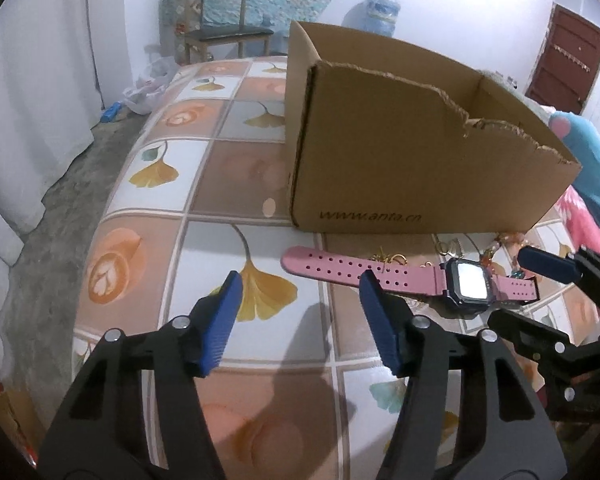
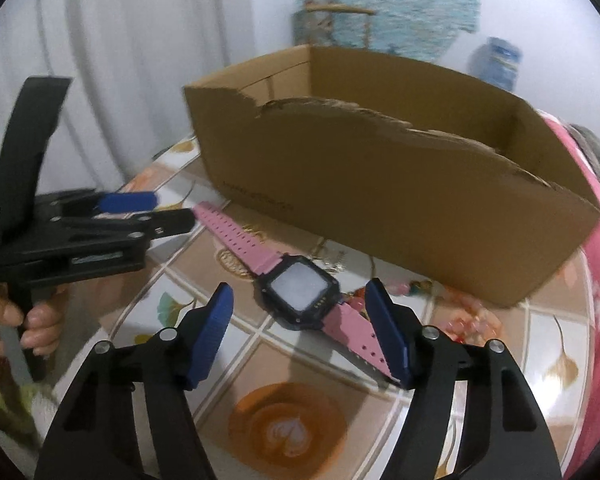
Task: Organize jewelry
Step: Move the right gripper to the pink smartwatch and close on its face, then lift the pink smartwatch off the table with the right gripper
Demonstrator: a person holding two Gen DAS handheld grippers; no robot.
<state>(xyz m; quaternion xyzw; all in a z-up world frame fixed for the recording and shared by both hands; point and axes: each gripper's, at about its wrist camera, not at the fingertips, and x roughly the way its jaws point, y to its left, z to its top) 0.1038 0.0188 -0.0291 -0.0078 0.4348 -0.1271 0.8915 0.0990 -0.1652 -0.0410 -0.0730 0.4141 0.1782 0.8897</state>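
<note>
Your left gripper (image 1: 300, 300) hangs over the patterned tablecloth (image 1: 204, 184) with its blue fingers (image 1: 228, 308) apart and nothing between them; its right finger sits just in front of the long end of the watch strap, and you cannot tell from this view whether it touches. The pink watch (image 1: 466, 286) lies flat on the cloth, near the front wall of the cardboard box (image 1: 400, 168), its dark square case face up and its strap stretched left to right. Your right gripper (image 2: 300, 308) is spread around the short end of that strap: the right finger (image 2: 384, 332) lies against the strap's edge, the left finger stands clear of the watch, so nothing is clamped. Behind the watch, between it and the box, lie a gold chain (image 1: 388, 258) and some pink beads (image 2: 472, 320), blurred and partly hidden. The box stands open at the top, with a torn front rim.
</note>
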